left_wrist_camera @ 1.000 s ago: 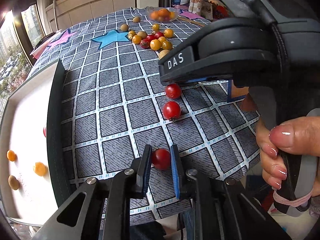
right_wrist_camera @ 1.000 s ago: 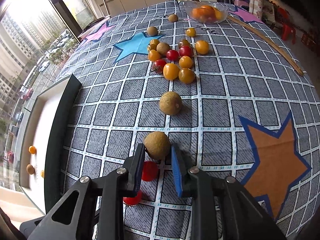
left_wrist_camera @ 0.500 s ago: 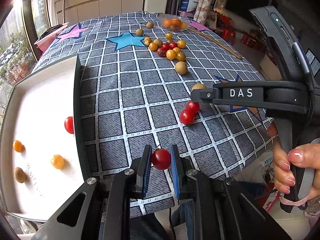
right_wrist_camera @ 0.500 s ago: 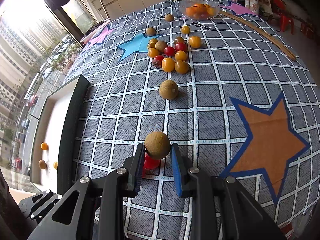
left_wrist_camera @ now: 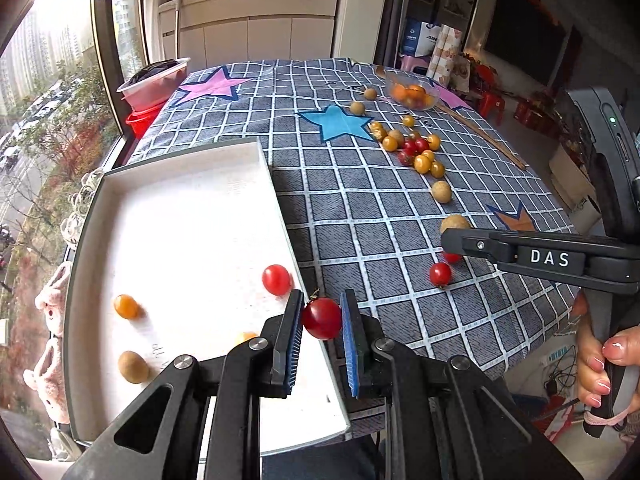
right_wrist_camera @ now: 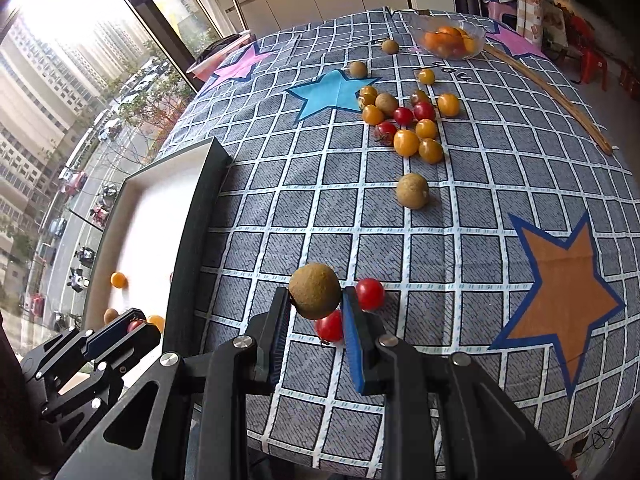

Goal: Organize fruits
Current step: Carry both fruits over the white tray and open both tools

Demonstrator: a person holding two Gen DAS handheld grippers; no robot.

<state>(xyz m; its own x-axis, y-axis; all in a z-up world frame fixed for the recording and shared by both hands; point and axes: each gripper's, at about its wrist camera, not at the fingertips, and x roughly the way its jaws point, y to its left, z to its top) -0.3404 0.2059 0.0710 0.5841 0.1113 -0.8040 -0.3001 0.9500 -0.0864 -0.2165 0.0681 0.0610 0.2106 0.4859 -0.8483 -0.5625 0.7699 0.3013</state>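
My left gripper (left_wrist_camera: 321, 330) is shut on a red cherry tomato (left_wrist_camera: 322, 317) and holds it above the right rim of the white tray (left_wrist_camera: 180, 216). The tray holds a red tomato (left_wrist_camera: 276, 279), an orange tomato (left_wrist_camera: 126, 306), a brown longan (left_wrist_camera: 133, 367) and another orange fruit (left_wrist_camera: 245, 337). My right gripper (right_wrist_camera: 314, 312) is shut on a brown longan (right_wrist_camera: 315, 290) above the checked tablecloth; it also shows in the left wrist view (left_wrist_camera: 455, 223). Two red tomatoes (right_wrist_camera: 370, 294) lie on the cloth under it.
A cluster of red and orange tomatoes and longans (right_wrist_camera: 406, 124) lies mid-table, with one longan (right_wrist_camera: 413, 191) nearer. A glass bowl of oranges (right_wrist_camera: 449, 41) stands at the far end beside a long wooden stick (right_wrist_camera: 552, 100). The left gripper (right_wrist_camera: 120, 332) shows over the tray.
My left gripper has lifted the red tomato off the cloth and carried it left to the tray's rim. My right gripper has raised the longan and pulled back from the fruit cluster.
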